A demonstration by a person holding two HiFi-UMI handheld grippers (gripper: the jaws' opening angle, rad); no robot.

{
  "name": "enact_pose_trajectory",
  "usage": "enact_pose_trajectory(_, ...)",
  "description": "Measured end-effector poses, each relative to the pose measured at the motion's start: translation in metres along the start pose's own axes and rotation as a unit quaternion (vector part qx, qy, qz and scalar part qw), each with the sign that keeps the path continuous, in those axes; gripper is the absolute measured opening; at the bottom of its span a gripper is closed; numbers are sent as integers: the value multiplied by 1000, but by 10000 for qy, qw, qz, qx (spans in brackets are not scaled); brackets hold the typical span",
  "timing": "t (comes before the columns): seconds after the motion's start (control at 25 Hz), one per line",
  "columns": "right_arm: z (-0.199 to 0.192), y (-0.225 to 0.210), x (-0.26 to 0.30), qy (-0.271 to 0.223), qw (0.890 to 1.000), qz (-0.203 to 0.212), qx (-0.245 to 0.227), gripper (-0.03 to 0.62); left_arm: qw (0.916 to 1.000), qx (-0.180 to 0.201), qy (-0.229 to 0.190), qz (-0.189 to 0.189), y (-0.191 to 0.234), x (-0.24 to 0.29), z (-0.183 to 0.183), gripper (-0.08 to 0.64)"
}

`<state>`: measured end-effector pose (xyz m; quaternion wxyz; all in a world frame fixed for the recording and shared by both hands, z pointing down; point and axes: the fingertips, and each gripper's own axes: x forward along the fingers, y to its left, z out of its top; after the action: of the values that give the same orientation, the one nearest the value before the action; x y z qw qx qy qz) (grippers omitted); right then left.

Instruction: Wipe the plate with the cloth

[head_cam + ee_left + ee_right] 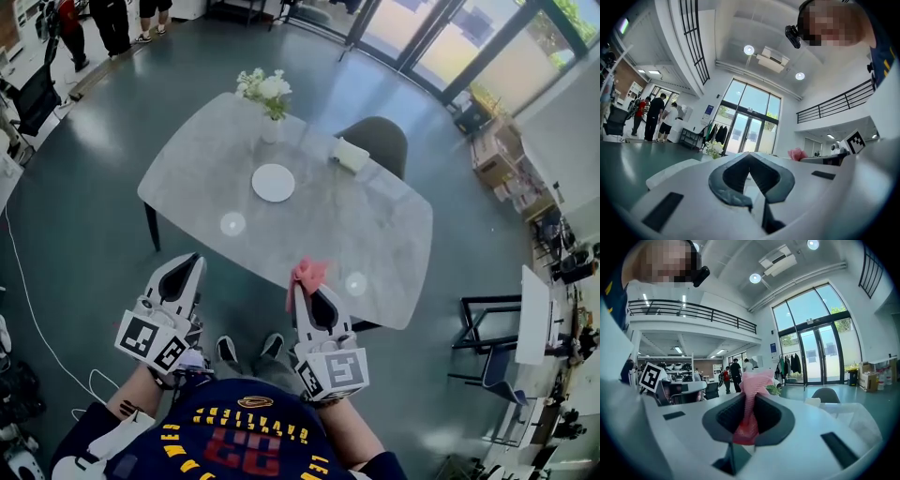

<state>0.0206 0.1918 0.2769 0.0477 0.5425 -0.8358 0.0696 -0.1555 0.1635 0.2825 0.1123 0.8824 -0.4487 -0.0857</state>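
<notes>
A round white plate (273,182) lies on the grey marble table (375,225), near its far side. My right gripper (304,284) is shut on a pink cloth (307,275), which bunches up between its jaws at the table's near edge; the same cloth (751,399) fills the jaws in the right gripper view. My left gripper (194,260) hangs over the floor just short of the table's near left edge, its jaws shut with nothing between them (750,172). Both grippers point level toward the table, well short of the plate.
A vase of white flowers (266,94) stands at the table's far edge, behind the plate. A folded pale cloth (349,154) lies at the far right, by a grey chair (380,141). People stand far off to the left (654,117). Shelving and a stool (497,337) are at the right.
</notes>
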Motion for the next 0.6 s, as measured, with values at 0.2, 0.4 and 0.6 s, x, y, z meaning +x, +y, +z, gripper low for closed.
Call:
enact_pose_trajectory(0.2, -10, -4, 30, 92, 9998, 164, 113, 46, 9998, 0, 111, 134, 15, 9, -8, 3)
enact_pose_trajectory(0.4, -9, -15, 75, -20, 9985, 496, 246, 46, 9984, 212, 73, 527, 40, 21, 3, 3)
enact_pose_trajectory(0.6, -2, -32, 113, -95, 9961, 795, 378, 46, 9964, 263, 202, 786, 54, 49, -1, 3)
